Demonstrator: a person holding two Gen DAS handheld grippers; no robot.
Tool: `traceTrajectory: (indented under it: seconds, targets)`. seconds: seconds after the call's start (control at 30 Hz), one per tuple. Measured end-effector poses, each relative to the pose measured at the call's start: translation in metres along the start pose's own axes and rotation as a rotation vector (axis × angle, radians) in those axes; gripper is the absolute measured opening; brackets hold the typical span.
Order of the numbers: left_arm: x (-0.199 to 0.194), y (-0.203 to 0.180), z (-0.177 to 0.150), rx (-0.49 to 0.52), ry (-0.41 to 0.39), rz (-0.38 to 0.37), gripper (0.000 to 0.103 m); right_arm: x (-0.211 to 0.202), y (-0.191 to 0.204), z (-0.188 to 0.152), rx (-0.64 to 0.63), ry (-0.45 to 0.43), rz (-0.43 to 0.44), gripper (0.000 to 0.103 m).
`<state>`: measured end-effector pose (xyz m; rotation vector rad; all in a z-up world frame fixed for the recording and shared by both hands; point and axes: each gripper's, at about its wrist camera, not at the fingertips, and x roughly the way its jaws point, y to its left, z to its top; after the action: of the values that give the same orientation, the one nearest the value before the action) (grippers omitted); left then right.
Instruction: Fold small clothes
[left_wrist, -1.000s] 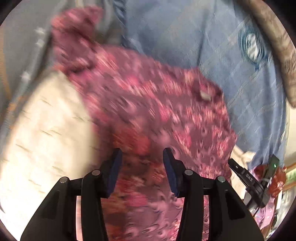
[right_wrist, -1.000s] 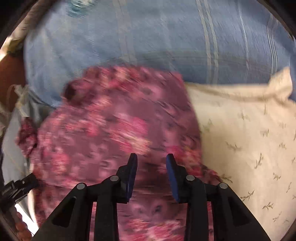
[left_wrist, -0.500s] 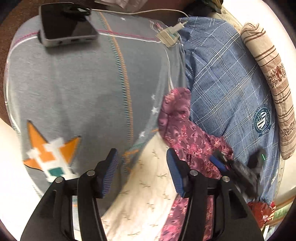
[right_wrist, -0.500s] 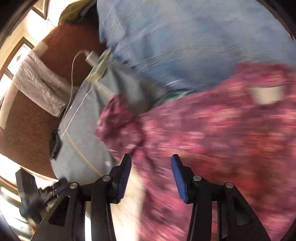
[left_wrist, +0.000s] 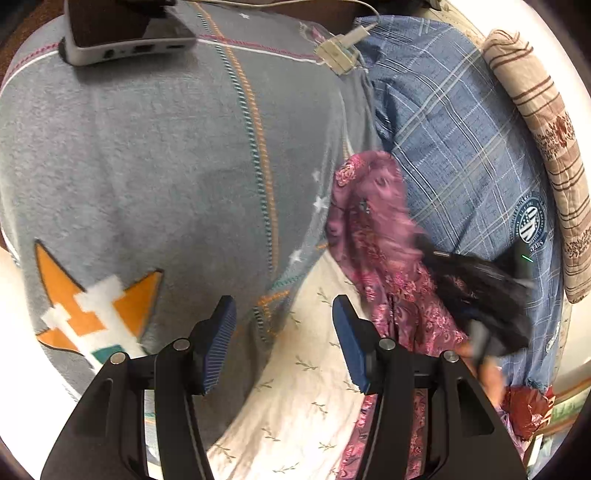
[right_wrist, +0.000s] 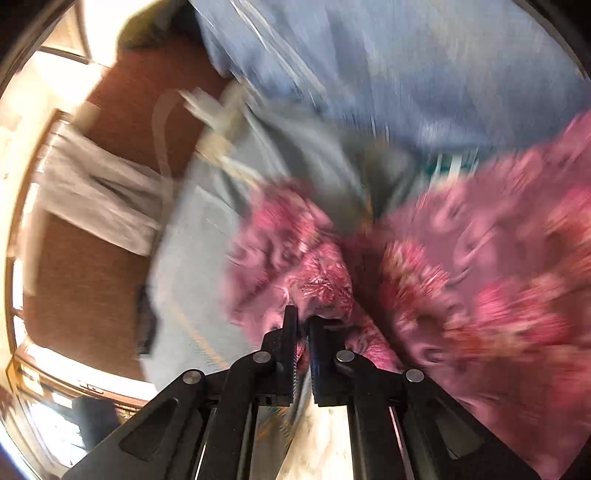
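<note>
My right claw (right_wrist: 302, 325) is clamped on a fold of the pink floral garment (right_wrist: 480, 266), its jaws having just closed with the cloth pinched between them; that view is badly blurred. My left claw (left_wrist: 282, 343) stands with its jaws apart and nothing between them, above the grey blanket (left_wrist: 147, 166) and the cream leaf-print cloth (left_wrist: 303, 398). From there I see the pink floral garment (left_wrist: 373, 236) lying to the right, between the blanket and the blue plaid shirt (left_wrist: 461, 147). A phone (left_wrist: 125, 33) rests at the far edge of the blanket.
</note>
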<state>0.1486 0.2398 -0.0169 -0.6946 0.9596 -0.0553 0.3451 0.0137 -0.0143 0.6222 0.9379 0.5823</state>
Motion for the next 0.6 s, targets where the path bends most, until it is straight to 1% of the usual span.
traceTrajectory:
  seconds: [0.07,0.1,0.17,0.2,0.23,0.27,0.33,0.37,0.4,0.43,0.47,0.5,0.53,0.57,0.6]
  targets:
    - [0.003,-0.008,0.0,0.0,0.009,-0.014,0.053,-0.05,-0.005,0.002,-0.008,-0.07,0.009,0.005]
    - [0.005,-0.015,0.0,0.005,0.016,-0.031,0.053,-0.084,-0.011,0.003,-0.015,-0.116,-0.001,0.005]
    - [0.011,-0.034,-0.001,0.027,0.029,-0.052,0.053,-0.144,-0.029,0.003,-0.018,-0.19,-0.052,0.005]
    - [0.014,-0.045,-0.003,0.042,0.036,-0.057,0.053,-0.178,-0.044,0.003,-0.011,-0.235,-0.11,0.005]
    - [0.017,-0.053,-0.004,0.052,0.041,-0.061,0.053,-0.203,-0.057,0.003,0.002,-0.272,-0.16,0.005]
    - [0.021,-0.066,-0.007,0.067,0.05,-0.071,0.053,-0.24,-0.081,0.001,0.044,-0.323,-0.226,0.0]
    - [0.028,-0.084,-0.011,0.087,0.064,-0.082,0.053,-0.285,-0.117,-0.004,0.119,-0.396,-0.312,0.0]
    - [0.033,-0.094,-0.013,0.094,0.074,-0.084,0.054,-0.304,-0.14,-0.004,0.162,-0.424,-0.36,0.0]
    - [0.039,-0.105,-0.016,0.1,0.088,-0.084,0.054,-0.323,-0.164,-0.008,0.214,-0.447,-0.44,0.004]
    - [0.044,-0.113,-0.019,0.105,0.101,-0.087,0.055,-0.335,-0.182,-0.011,0.254,-0.453,-0.501,0.006]
    - [0.05,-0.122,-0.021,0.114,0.117,-0.091,0.055,-0.349,-0.204,-0.019,0.315,-0.45,-0.536,0.006]
    - [0.058,-0.134,-0.024,0.127,0.132,-0.09,0.055,-0.357,-0.215,-0.027,0.351,-0.456,-0.502,0.006]
    - [0.063,-0.142,-0.025,0.137,0.137,-0.09,0.055,-0.363,-0.223,-0.038,0.39,-0.473,-0.418,0.006]
    - [0.068,-0.149,-0.025,0.142,0.14,-0.088,0.055,-0.361,-0.225,-0.045,0.408,-0.469,-0.339,0.009]
    - [0.076,-0.156,-0.025,0.141,0.146,-0.084,0.055,-0.358,-0.225,-0.049,0.412,-0.448,-0.293,0.019]
